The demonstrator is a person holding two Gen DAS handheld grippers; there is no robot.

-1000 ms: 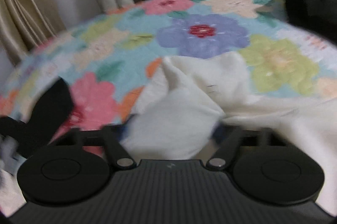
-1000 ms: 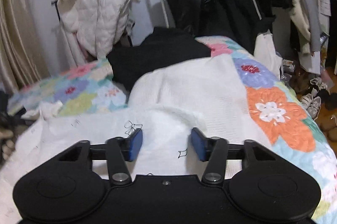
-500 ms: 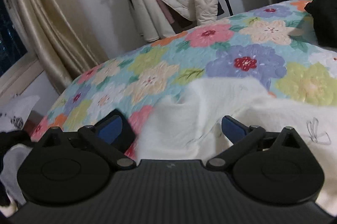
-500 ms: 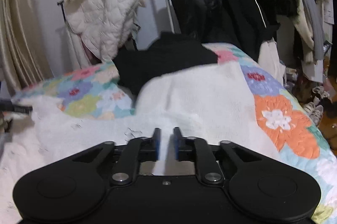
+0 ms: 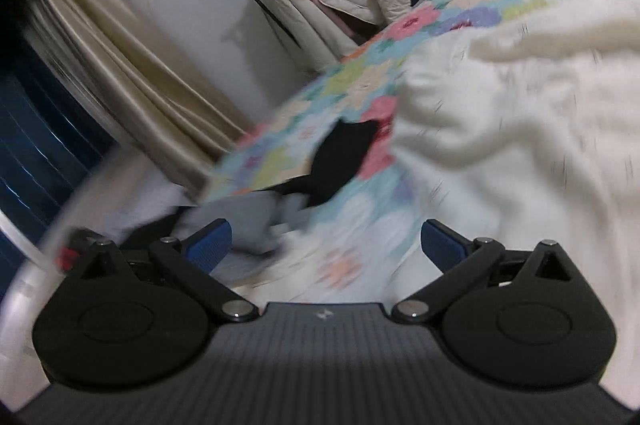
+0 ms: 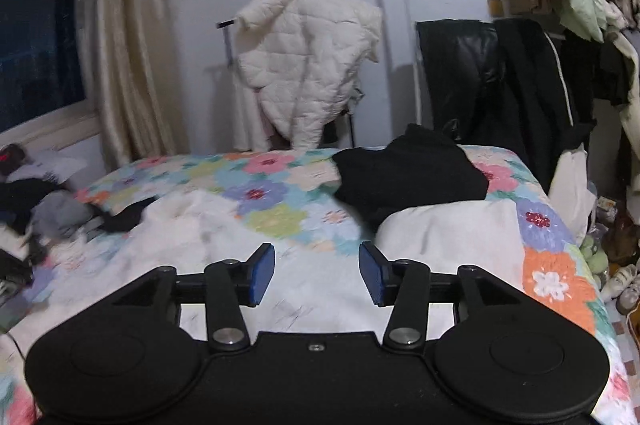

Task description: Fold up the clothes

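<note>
A white garment (image 6: 320,289) with small dark markings lies spread over the floral bedspread (image 6: 276,193). In the tilted, blurred left wrist view the white garment (image 5: 520,129) fills the right side. My left gripper (image 5: 324,243) is open, with nothing between its blue pads; it hovers off the garment's left edge. My right gripper (image 6: 317,271) is open above the garment's middle, holding nothing. A second white piece (image 6: 452,229) lies folded at the right, with a black garment (image 6: 408,177) behind it.
A cream quilted jacket (image 6: 308,65) hangs on a rack behind the bed. Dark coats (image 6: 512,77) hang at the right. Beige curtains (image 6: 128,65) and a window stand at the left. Dark and grey clothes (image 6: 44,205) are piled on the bed's left end. Shoes (image 6: 624,281) lie on the floor.
My right gripper shut on the white garment half a second ago and has now let go and opened. My left gripper, also opened, swung left and tilted away from the cloth.
</note>
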